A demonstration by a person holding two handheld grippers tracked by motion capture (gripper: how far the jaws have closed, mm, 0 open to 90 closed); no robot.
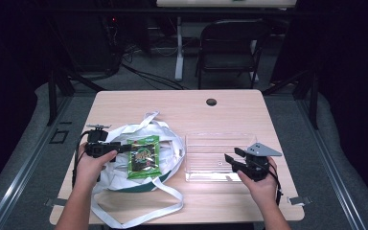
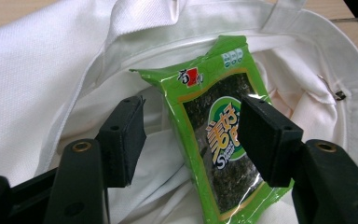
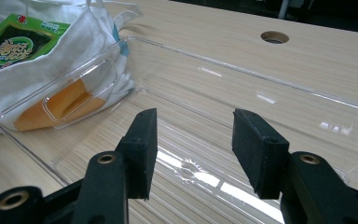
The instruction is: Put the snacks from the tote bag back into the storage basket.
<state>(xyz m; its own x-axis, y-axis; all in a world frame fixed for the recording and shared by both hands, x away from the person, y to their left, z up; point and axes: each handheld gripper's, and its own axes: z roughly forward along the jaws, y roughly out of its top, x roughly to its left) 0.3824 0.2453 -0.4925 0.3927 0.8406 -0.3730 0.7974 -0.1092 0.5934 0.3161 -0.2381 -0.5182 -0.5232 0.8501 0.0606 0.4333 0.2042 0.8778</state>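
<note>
Your green seaweed snack packet (image 2: 219, 130) lay flat and sealed, label up, on the open white tote bag (image 2: 37, 79), straps sprawled, your clear plastic tray (image 3: 242, 88) sat empty just beside the bag.

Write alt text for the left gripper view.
A green seaweed snack packet lies on a white cloth tote bag, with the left gripper open around it, its two black jaws apart on either side and not pressing the packet. A strip of wooden table shows at the top edge.

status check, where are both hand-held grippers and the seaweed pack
Left hand-held gripper open, jaws either side of seaweed pack, lying on white tote bag. Right hand-held gripper open over clear bin. Nothing blocking.
</note>
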